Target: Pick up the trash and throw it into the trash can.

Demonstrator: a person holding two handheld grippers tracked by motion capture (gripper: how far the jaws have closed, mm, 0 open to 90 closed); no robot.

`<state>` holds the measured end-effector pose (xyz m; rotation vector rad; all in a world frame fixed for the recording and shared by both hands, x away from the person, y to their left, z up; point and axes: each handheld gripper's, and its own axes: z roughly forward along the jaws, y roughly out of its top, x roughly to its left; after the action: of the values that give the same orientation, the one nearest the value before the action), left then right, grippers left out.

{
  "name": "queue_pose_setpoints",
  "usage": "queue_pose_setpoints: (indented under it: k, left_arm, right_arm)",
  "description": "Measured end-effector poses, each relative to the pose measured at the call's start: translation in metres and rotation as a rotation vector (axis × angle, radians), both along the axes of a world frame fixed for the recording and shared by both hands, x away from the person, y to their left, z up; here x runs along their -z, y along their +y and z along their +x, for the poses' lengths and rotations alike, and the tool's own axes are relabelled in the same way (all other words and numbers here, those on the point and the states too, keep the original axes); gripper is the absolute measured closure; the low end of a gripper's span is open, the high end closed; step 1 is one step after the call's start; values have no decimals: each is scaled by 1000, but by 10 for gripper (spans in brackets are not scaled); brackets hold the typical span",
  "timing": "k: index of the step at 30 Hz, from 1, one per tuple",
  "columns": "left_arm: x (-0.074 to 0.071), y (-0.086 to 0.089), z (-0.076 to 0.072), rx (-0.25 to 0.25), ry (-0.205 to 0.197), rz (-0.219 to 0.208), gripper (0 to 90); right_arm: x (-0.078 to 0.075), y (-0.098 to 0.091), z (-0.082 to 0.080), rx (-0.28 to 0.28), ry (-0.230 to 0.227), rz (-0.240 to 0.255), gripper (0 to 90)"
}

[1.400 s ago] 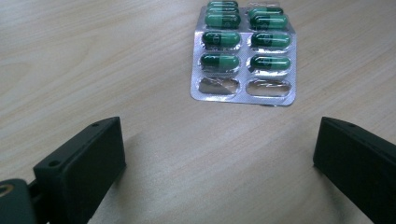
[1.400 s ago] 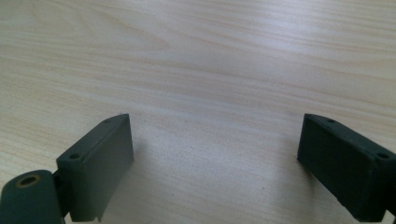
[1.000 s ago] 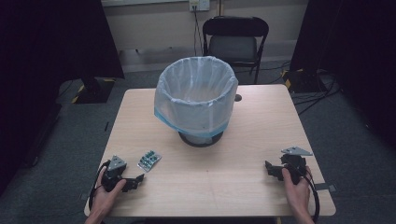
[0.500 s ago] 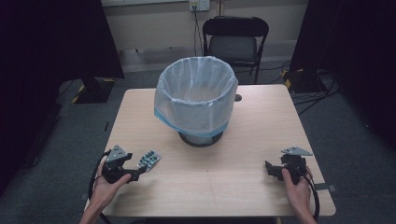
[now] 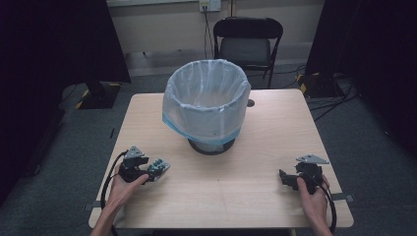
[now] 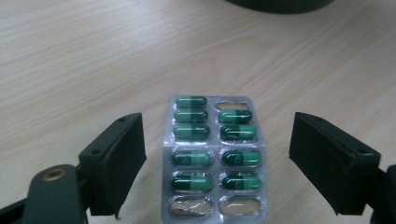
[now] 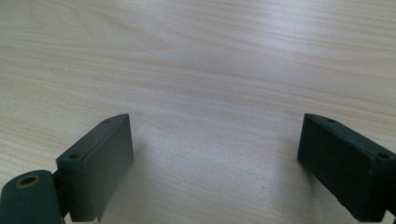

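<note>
Since a second ago my left gripper (image 6: 217,163) has slid forward — its jaws now stand wide apart on either side of the blister pack (image 6: 215,158) of green capsules, touching neither edge. My right gripper (image 7: 217,168) rests open over bare table (image 5: 236,196). Beyond both stands the lined bin (image 5: 206,101), mid-table.

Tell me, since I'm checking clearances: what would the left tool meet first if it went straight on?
The pill pack, lying flat between the left tool's open jaws. Beyond it stands the bin, though depth is hard to judge.
</note>
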<state>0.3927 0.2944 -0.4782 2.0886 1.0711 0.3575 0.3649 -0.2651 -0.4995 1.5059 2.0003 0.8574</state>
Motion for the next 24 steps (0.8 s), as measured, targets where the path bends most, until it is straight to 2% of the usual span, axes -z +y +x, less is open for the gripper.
queue_pose_setpoints:
  k: [3, 7, 9, 13, 16, 20, 21, 22, 24]
  left_arm:
    - [4, -3, 1, 6, 3, 25, 187]
    - [12, -10, 3, 17, 35, 33, 187]
    - [13, -12, 4, 3, 20, 62, 203]
    - [14, -11, 6, -30, 4, 67, 221]
    - [15, -12, 5, -20, -17, 89, 243]
    - [16, -10, 4, -12, -30, 84, 258]
    - [16, -9, 4, -16, -32, 80, 306]
    - [16, -9, 3, -9, -35, 69, 306]
    - [16, -9, 3, -6, -36, 73, 339]
  right_arm:
    - [0, 0, 0, 0, -1, -1, 94]
    - [0, 0, 0, 0, 0, -1, 94]
    - [0, 0, 0, -1, 0, -1, 94]
    - [0, 0, 0, -1, 0, 0, 94]
    - [0, 0, 0, 0, 0, 0, 94]
    - [0, 0, 0, 0, 0, 0, 94]
    - [0, 0, 0, 0, -1, 0, 94]
    - [0, 0, 0, 0, -1, 0, 94]
    - [0, 0, 0, 0, 0, 0, 94]
